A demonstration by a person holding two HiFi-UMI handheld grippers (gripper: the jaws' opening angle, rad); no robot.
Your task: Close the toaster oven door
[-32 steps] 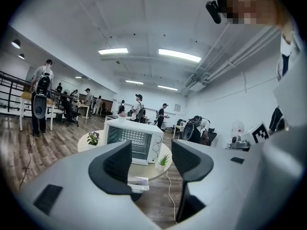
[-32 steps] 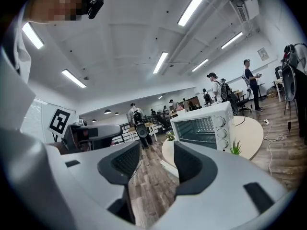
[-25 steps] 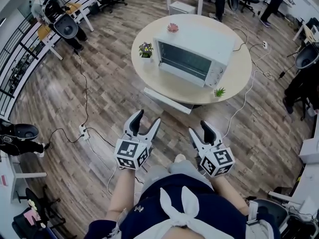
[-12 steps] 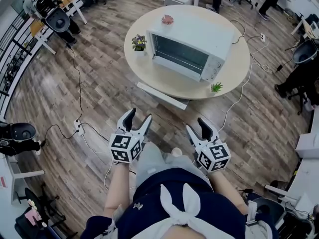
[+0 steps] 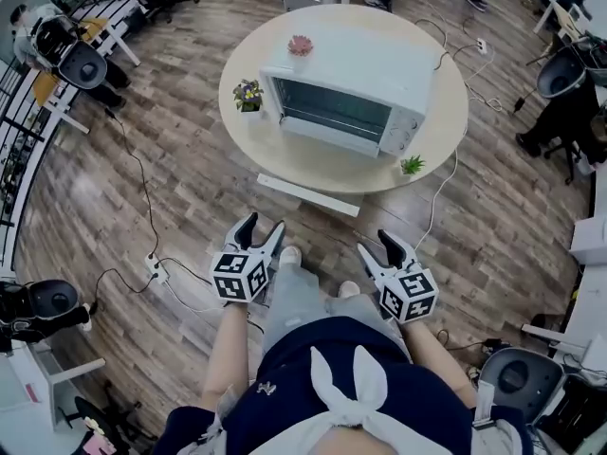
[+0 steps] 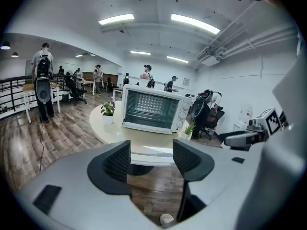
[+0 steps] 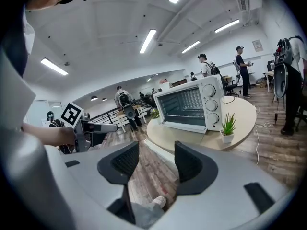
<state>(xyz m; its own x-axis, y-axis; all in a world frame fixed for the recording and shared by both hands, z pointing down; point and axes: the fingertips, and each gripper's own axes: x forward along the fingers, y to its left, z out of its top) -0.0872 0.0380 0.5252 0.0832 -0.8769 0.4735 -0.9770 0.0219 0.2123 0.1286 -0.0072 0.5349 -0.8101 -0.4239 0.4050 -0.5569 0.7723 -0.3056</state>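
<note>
Nearer now, left gripper (image 5: 263, 224) and right gripper (image 5: 379, 245) show released, empty jaws; toaster oven door (image 5: 327, 112), well ahead, wants an even push

A stretch of bare wooden floor (image 5: 204, 183) is left open between both tools and the counter (image 5: 303, 164). It is broken only by a white bar (image 5: 308, 194) set low at the counter's near edge and by a power strip (image 5: 154, 262) off to the left. The counter strip before the toaster oven (image 5: 346, 88) is kept free. The oven's left side is flanked by a flower pot (image 5: 249, 94), and its right front corner by a green plant (image 5: 412, 165). Nothing is caught between the parted jaws of the left tool (image 5: 264, 224) or the right tool (image 5: 377, 245).
</note>
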